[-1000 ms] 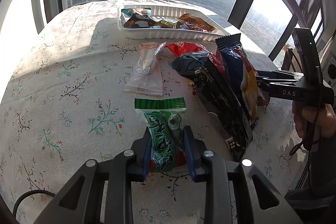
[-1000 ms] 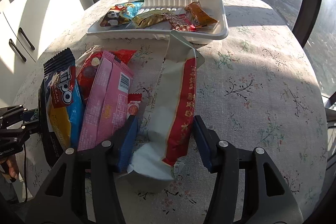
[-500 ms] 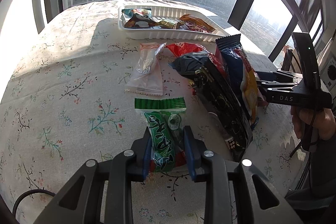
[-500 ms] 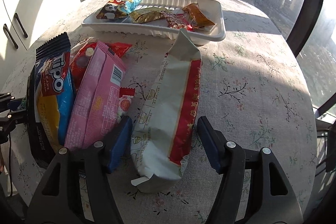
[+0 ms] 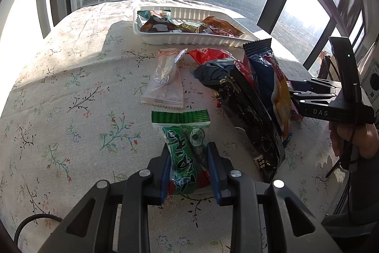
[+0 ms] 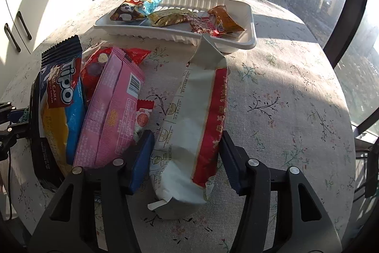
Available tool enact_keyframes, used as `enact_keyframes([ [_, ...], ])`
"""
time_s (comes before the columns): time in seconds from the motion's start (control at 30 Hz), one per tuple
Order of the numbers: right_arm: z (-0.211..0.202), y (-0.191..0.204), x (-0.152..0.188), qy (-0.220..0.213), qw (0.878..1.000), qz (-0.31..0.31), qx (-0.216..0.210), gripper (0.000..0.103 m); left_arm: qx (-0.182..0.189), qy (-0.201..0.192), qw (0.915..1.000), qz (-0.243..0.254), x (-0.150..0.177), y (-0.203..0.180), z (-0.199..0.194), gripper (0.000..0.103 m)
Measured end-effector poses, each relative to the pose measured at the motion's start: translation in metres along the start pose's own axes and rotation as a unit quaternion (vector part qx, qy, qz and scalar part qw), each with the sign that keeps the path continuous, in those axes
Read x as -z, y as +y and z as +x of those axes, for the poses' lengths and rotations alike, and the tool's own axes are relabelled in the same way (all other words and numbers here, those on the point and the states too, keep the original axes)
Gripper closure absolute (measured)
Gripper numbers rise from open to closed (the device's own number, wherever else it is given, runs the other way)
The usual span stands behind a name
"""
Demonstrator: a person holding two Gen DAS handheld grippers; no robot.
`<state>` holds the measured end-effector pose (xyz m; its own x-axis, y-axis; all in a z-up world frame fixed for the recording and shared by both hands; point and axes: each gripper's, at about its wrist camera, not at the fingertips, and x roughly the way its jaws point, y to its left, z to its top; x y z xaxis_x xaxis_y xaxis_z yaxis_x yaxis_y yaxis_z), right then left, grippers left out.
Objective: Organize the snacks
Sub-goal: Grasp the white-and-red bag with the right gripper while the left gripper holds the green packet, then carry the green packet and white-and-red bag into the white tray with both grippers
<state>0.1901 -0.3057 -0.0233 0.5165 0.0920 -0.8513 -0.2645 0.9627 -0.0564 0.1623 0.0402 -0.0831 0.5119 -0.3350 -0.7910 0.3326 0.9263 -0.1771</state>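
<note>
Tall apartment blocks fill the windows behind a round tabletop (image 5: 59, 91) covered in a floral cloth, lit hard by sun from the right side of the left wrist view. Taking the white tray (image 6: 246, 39) as the landmark: it sits at the far edge of the tabletop and holds several small snacks, among them a panda-print packet (image 6: 125, 12), a gold wrapper (image 6: 169, 17) and an orange packet (image 6: 226, 19).

Nearer than the tray, just in front of its near wall, the tip of a long white-and-red bag (image 6: 194, 115) almost reaches the rim; the bag runs back from the tray between the fingers of the right gripper (image 6: 187, 155). Its jaws are closing, with the bag between them; the pads sit at its sides, and a firm press cannot be confirmed.

Left of that bag, and also nearer than the tray, lies a leaning pile: a pink packet (image 6: 111, 110), a blue Tipo cake packet (image 6: 60, 96), a red packet (image 6: 135, 55) and a black packet (image 5: 246, 110).

Well in front of the tray, a clear packet (image 5: 165, 82) lies flat, and nearer still a green packet (image 5: 182, 153) lies on the cloth with its near end pinched by the left gripper (image 5: 188, 172), jaws pressed onto it.

A person's hand (image 5: 355, 139) grips the right gripper's handle
</note>
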Motion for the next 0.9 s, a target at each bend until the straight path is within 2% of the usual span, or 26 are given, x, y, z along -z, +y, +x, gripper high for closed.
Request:
enact_keyframes([
  [0.07,0.001,-0.001,-0.001,-0.001,1.0,0.004,-0.005,0.055,0.0,-0.001,1.0,0.0,0.0,0.0,0.0,0.073],
  [0.4,-0.005,-0.006,0.003,-0.014,1.0,0.011,-0.015,0.061,0.002,-0.005,1.0,-0.004,0.001,0.0,0.0,0.073],
  [0.73,-0.021,-0.013,0.007,-0.035,0.999,0.028,-0.025,0.062,0.002,-0.013,0.9998,-0.012,0.0,0.004,-0.005,0.074],
  [0.9,-0.037,-0.024,0.005,-0.055,0.997,0.04,-0.039,0.062,0.002,-0.027,0.9995,-0.015,-0.011,0.011,-0.015,0.074],
])
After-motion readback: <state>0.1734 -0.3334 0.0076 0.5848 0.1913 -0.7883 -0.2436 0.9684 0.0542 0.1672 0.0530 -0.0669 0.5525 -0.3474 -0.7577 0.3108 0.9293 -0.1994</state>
